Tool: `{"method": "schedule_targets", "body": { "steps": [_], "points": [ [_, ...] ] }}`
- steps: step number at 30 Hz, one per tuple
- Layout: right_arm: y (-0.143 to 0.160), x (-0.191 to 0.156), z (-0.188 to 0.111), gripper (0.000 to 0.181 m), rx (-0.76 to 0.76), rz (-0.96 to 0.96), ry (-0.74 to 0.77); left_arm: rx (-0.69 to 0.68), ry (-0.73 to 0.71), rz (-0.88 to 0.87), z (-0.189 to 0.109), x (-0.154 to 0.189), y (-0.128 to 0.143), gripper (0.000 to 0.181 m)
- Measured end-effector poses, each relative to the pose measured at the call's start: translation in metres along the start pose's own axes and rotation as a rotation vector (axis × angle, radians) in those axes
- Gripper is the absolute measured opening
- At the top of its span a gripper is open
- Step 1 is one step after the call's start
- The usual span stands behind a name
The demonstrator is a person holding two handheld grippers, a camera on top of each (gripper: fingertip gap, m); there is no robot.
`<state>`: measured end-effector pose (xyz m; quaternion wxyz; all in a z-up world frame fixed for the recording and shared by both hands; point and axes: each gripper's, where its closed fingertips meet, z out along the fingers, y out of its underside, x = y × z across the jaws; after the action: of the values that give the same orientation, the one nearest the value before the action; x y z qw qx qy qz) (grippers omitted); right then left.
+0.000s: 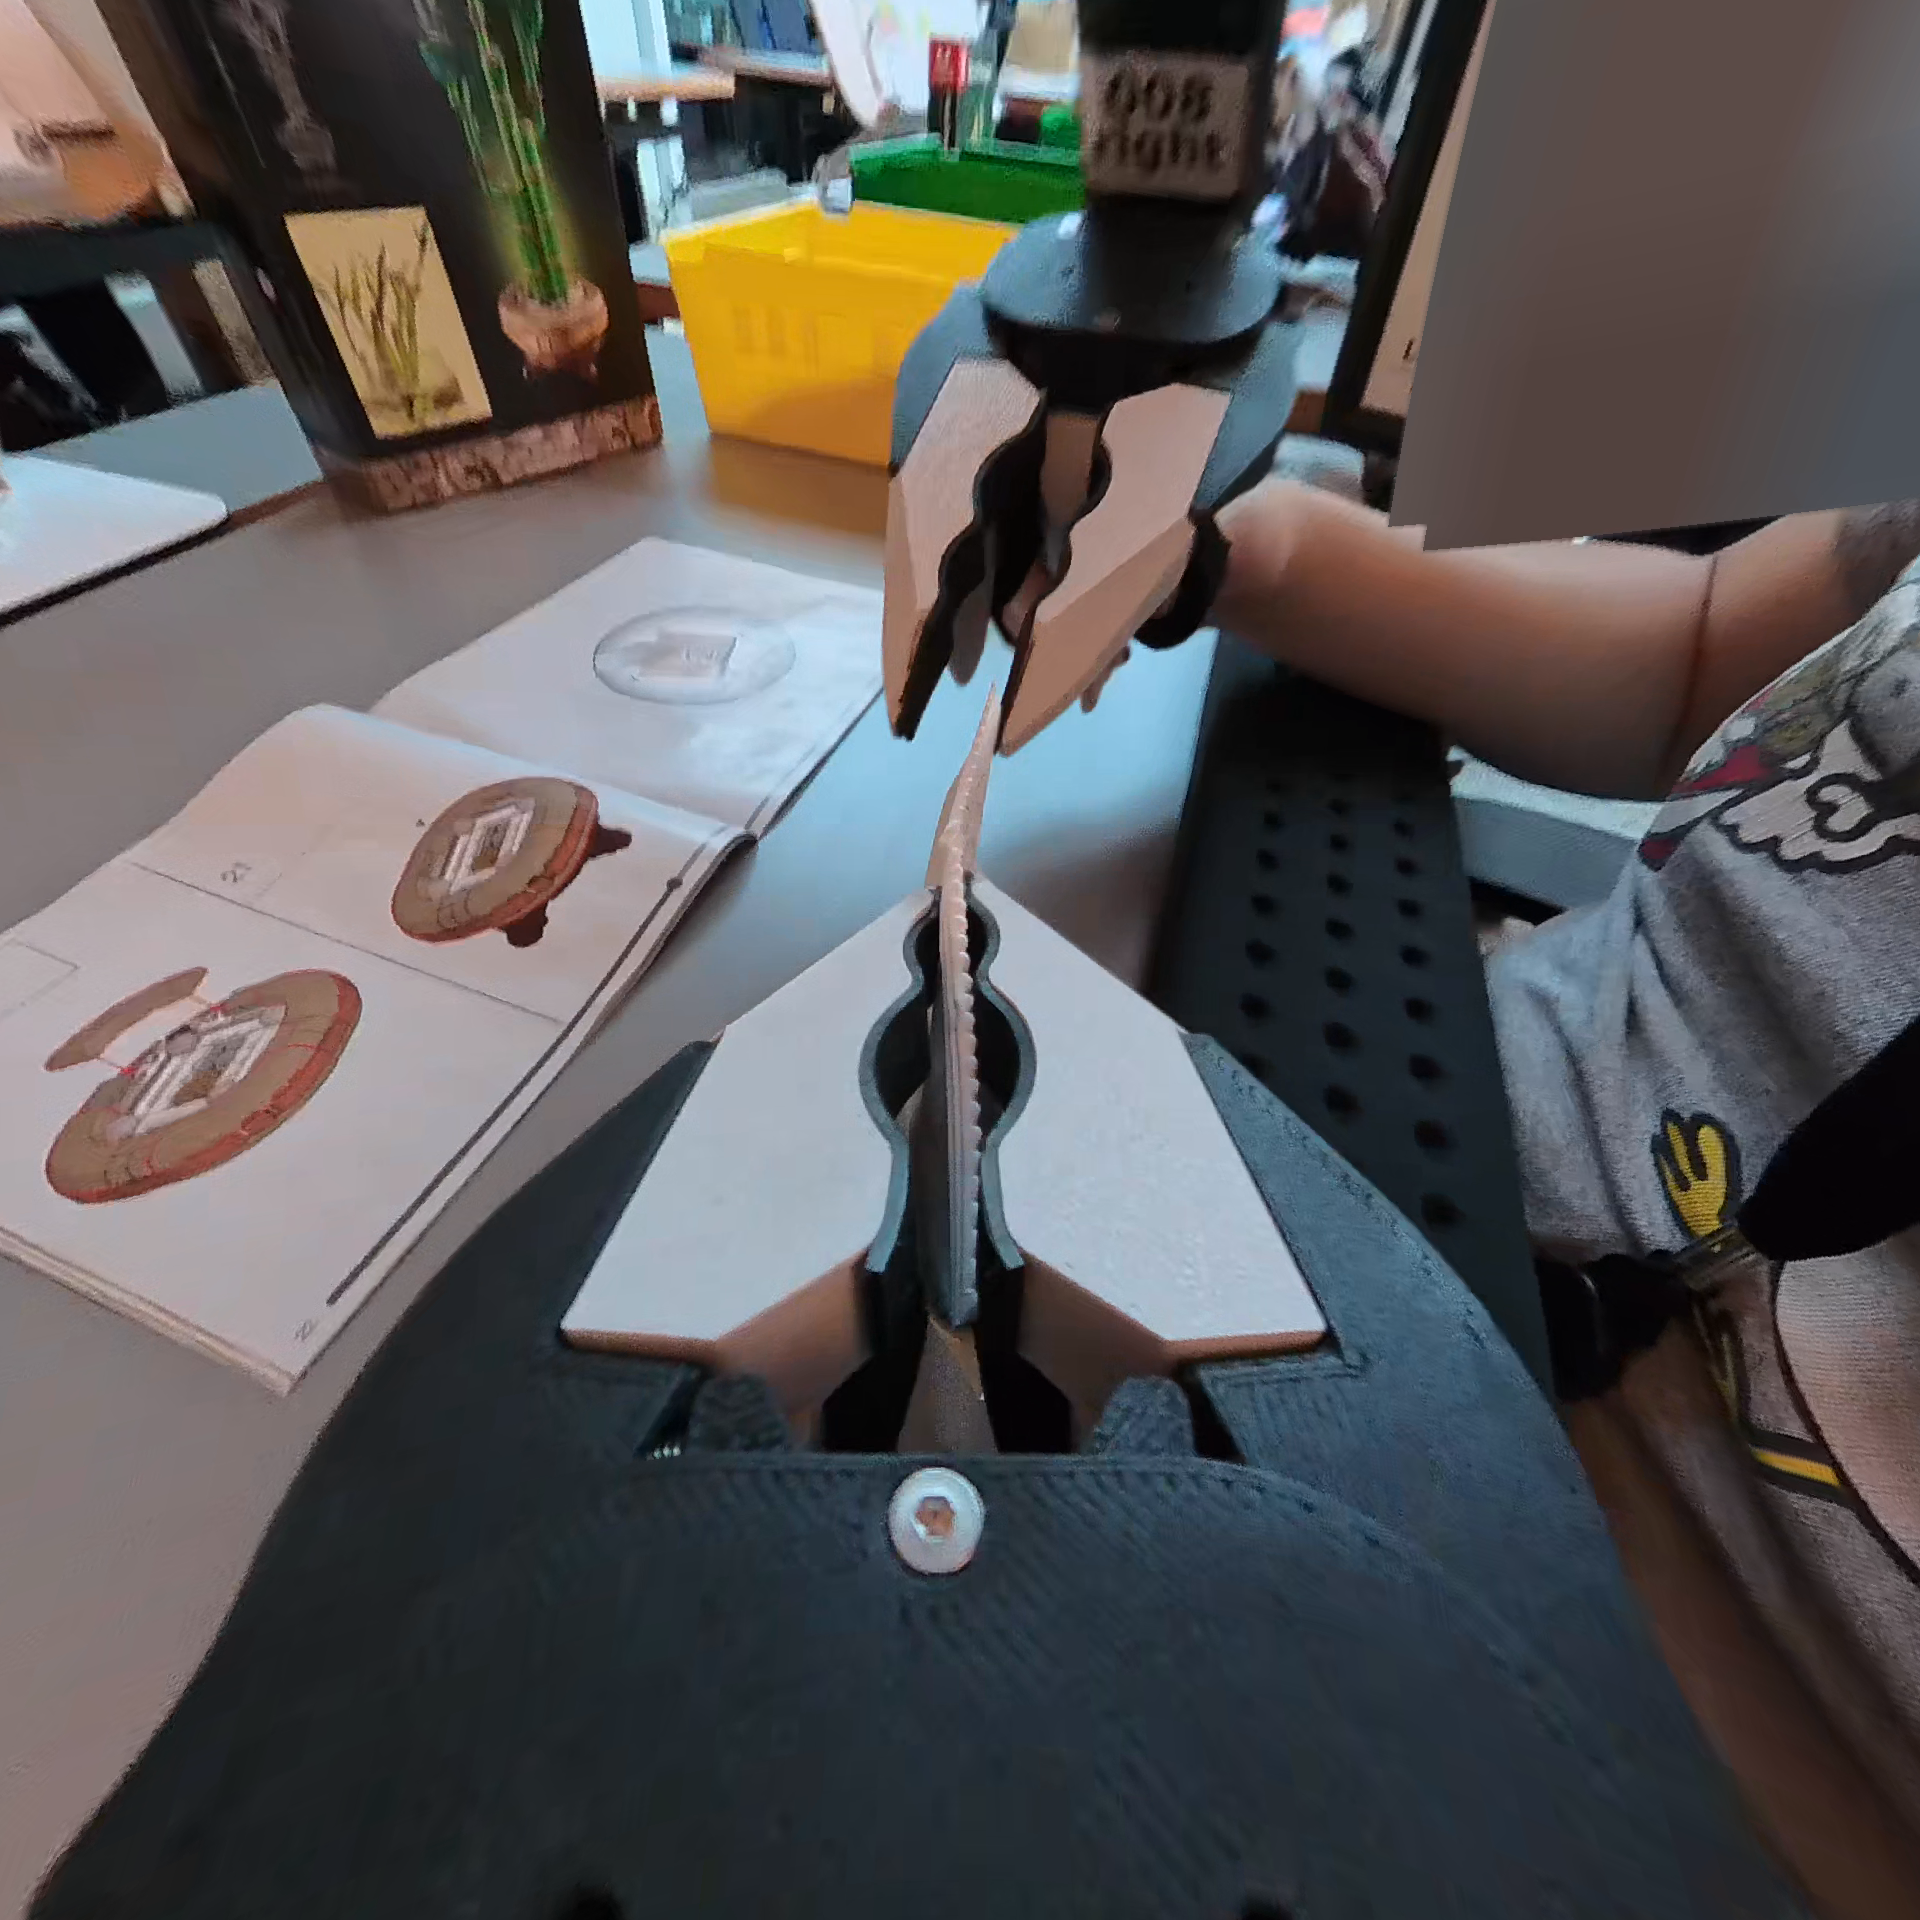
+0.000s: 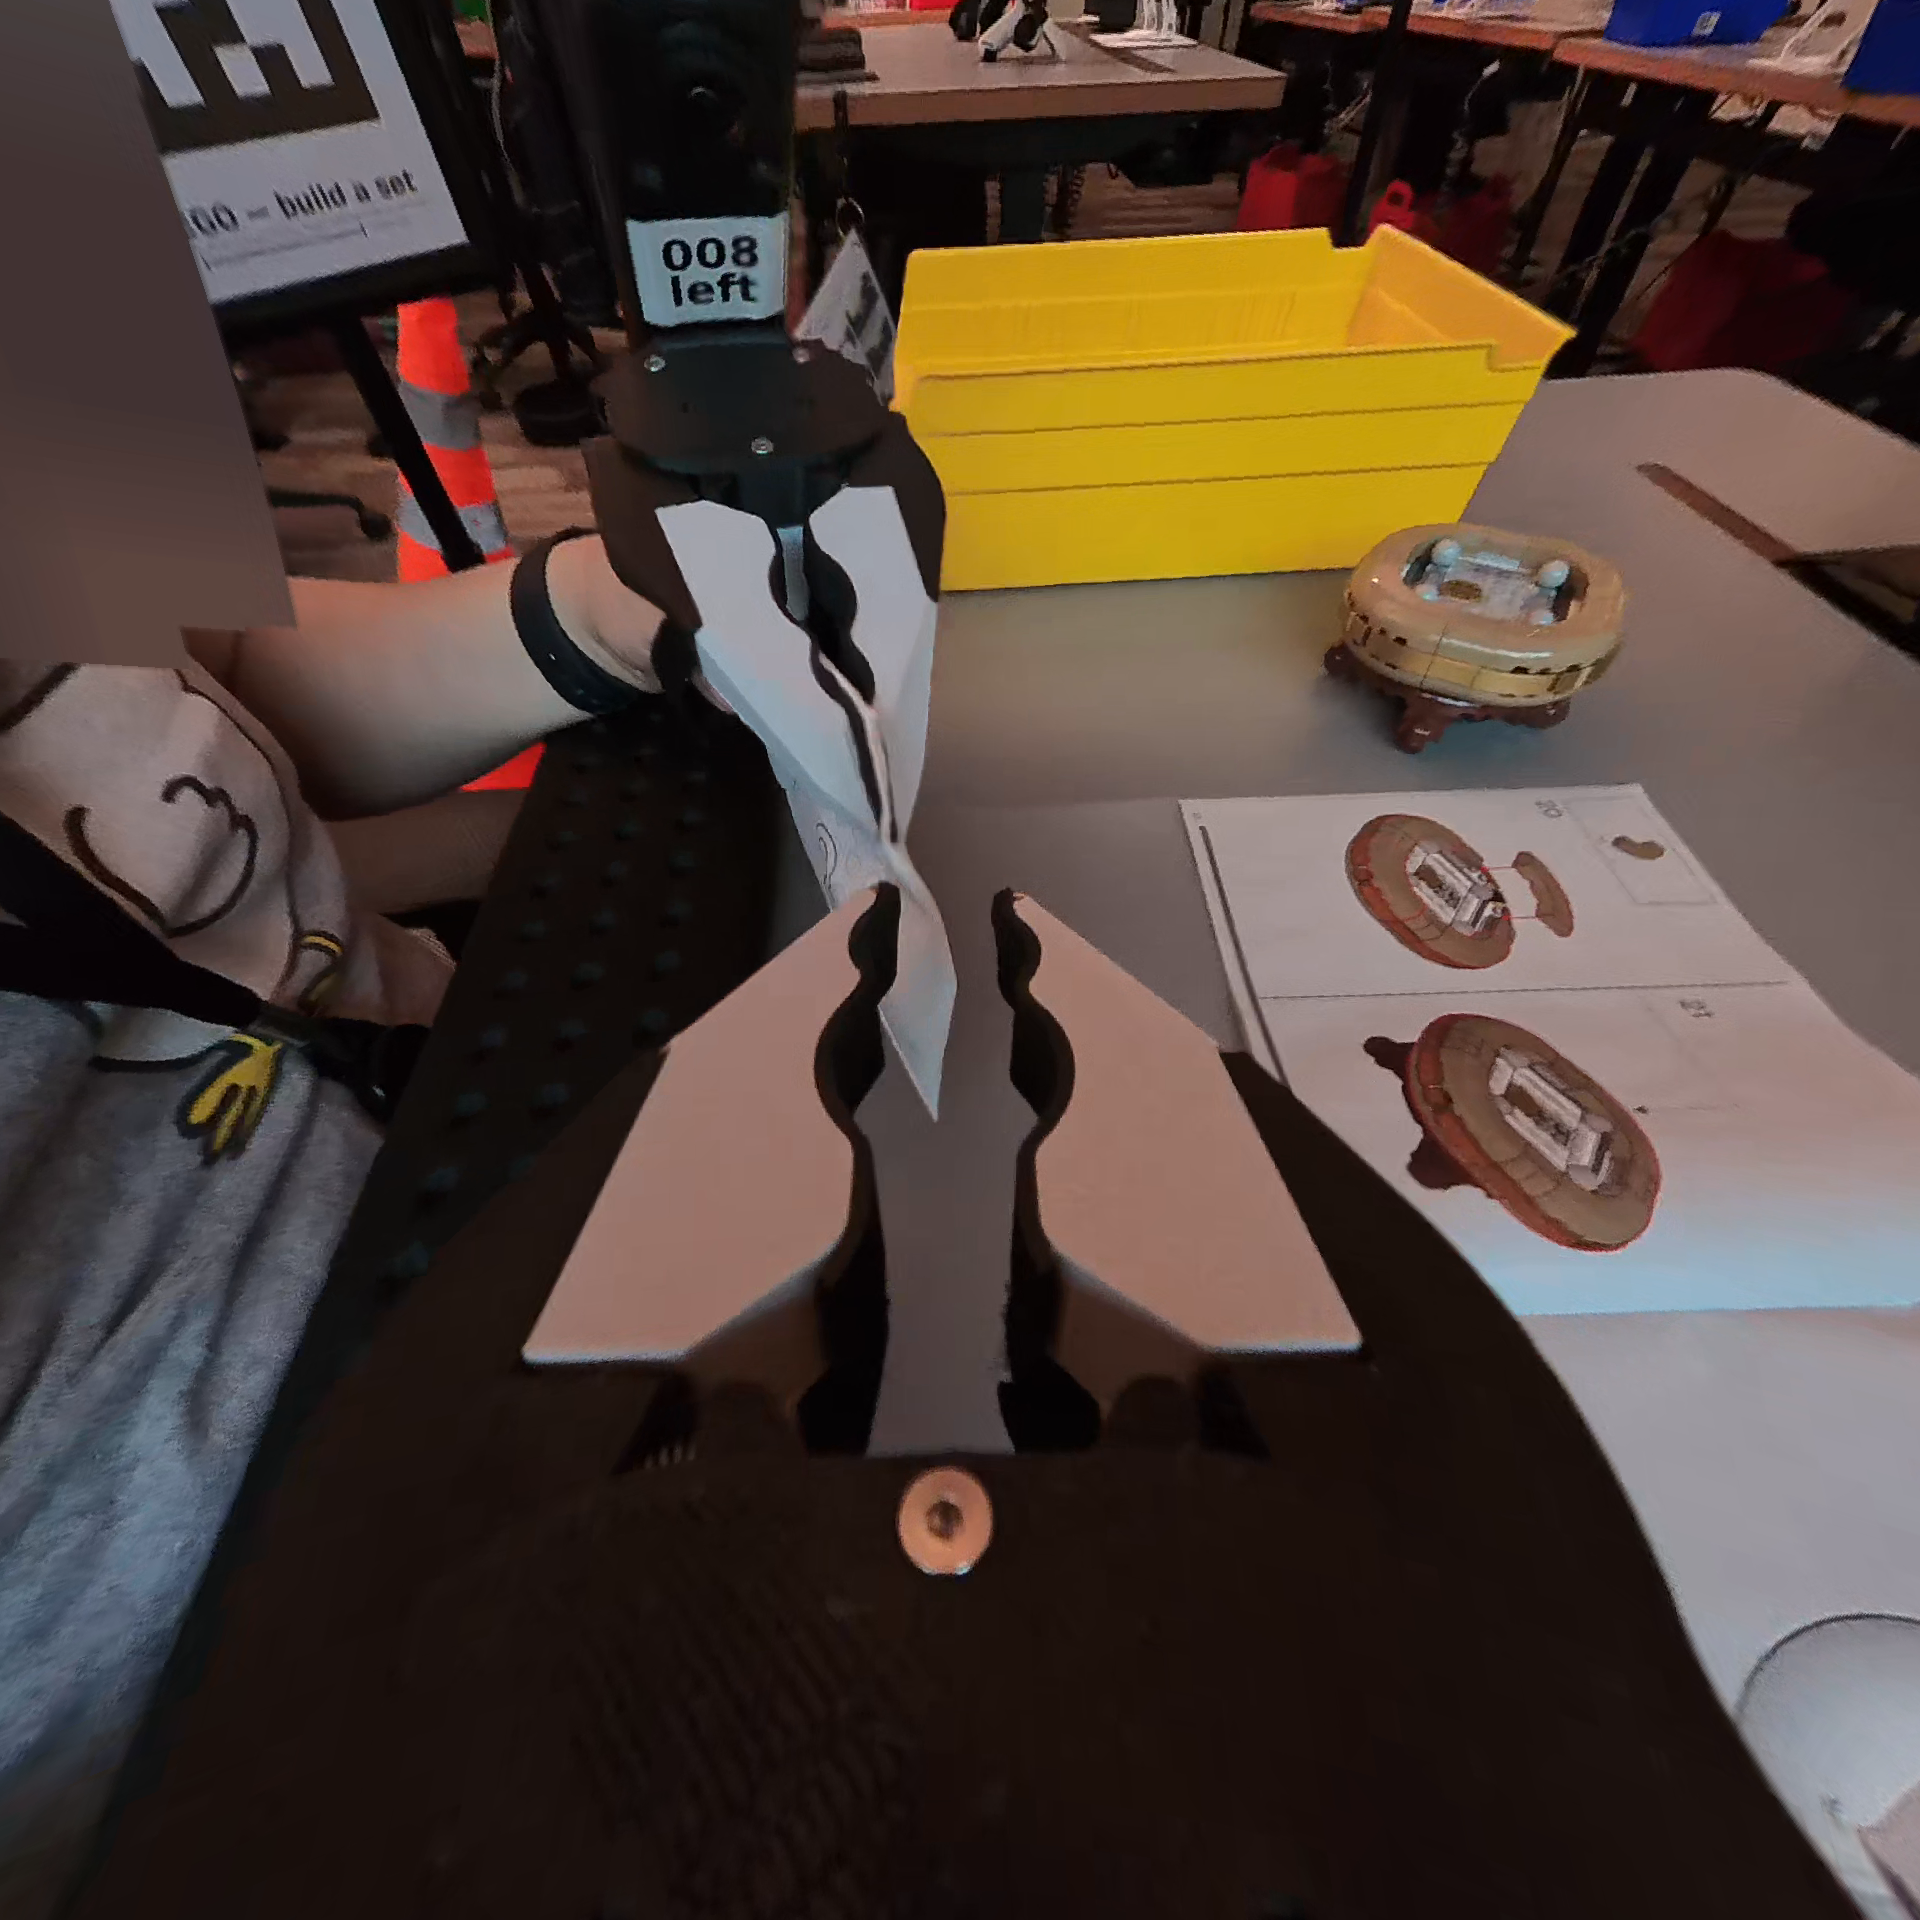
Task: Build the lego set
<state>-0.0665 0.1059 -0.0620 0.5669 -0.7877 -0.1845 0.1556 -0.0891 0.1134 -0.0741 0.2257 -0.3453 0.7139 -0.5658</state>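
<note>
Jaws clenched, my left gripper [image 1: 951, 914] is pinching a thin paper bag [image 1: 964, 821] with a serrated edge, holding it upright above the desk [image 1: 125, 665], while my right gripper [image 2: 940, 904] is hovering with its jaws released, the bag's free corner hanging between them and lying against the left finger. I am seeing the part-built lego base [image 2: 1481, 629], a round tan piece on dark brown feet, sitting on the desk just in front of the yellow bin [image 2: 1195, 436] and beyond the open instruction booklet [image 2: 1558, 1049], apart from both grippers. In the left wrist view the set's box [image 1: 436, 239] is standing upright behind the booklet, with a green bin [image 1: 966, 177] showing behind the yellow one.
</note>
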Motion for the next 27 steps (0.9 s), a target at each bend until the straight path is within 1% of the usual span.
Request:
{"method": "schedule_targets", "body": {
  "steps": [4, 6, 10, 13, 15, 17, 19, 22, 24, 25, 27],
  "points": [
    [-0.006, -0.010, -0.003, 0.022, 0.056, 0.049, -0.089, 0.103, 0.017, 0.010, -0.008, 0.003, -0.017, 0.000],
    [-0.006, -0.015, -0.005, 0.022, 0.084, 0.064, -0.129, 0.111, 0.027, -0.016, -0.008, 0.002, -0.017, 0.000],
    [-0.009, -0.016, -0.007, 0.023, 0.127, 0.042, -0.151, 0.124, 0.040, -0.018, -0.006, 0.006, -0.019, 0.000],
    [-0.004, -0.018, -0.004, 0.036, 0.096, 0.066, -0.167, 0.122, 0.030, -0.019, -0.005, 0.004, -0.019, 0.000],
    [-0.002, -0.017, -0.001, 0.038, 0.080, 0.063, -0.149, 0.173, 0.034, -0.007, -0.010, 0.006, -0.027, 0.000],
    [-0.001, -0.016, 0.003, 0.037, 0.070, 0.045, -0.129, 0.222, 0.041, -0.022, -0.017, 0.006, -0.034, 0.000],
    [-0.002, -0.015, 0.006, 0.035, 0.068, 0.050, -0.124, 0.227, 0.057, -0.088, -0.019, 0.002, -0.033, 0.000],
    [-0.015, -0.014, 0.009, 0.034, 0.107, 0.077, -0.143, 0.248, 0.076, -0.137, -0.021, -0.001, -0.037, 0.000],
    [-0.027, -0.010, 0.012, 0.024, 0.136, 0.091, -0.144, 0.258, 0.098, -0.144, -0.020, 0.001, -0.040, 0.000],
    [-0.028, -0.007, 0.014, 0.018, 0.120, 0.103, -0.141, 0.263, 0.106, -0.151, -0.020, 0.001, -0.041, 0.000],
    [-0.023, -0.012, 0.014, 0.006, 0.054, 0.116, -0.191, 0.259, 0.098, -0.163, -0.018, -0.001, -0.040, 0.000]
  ]
}}
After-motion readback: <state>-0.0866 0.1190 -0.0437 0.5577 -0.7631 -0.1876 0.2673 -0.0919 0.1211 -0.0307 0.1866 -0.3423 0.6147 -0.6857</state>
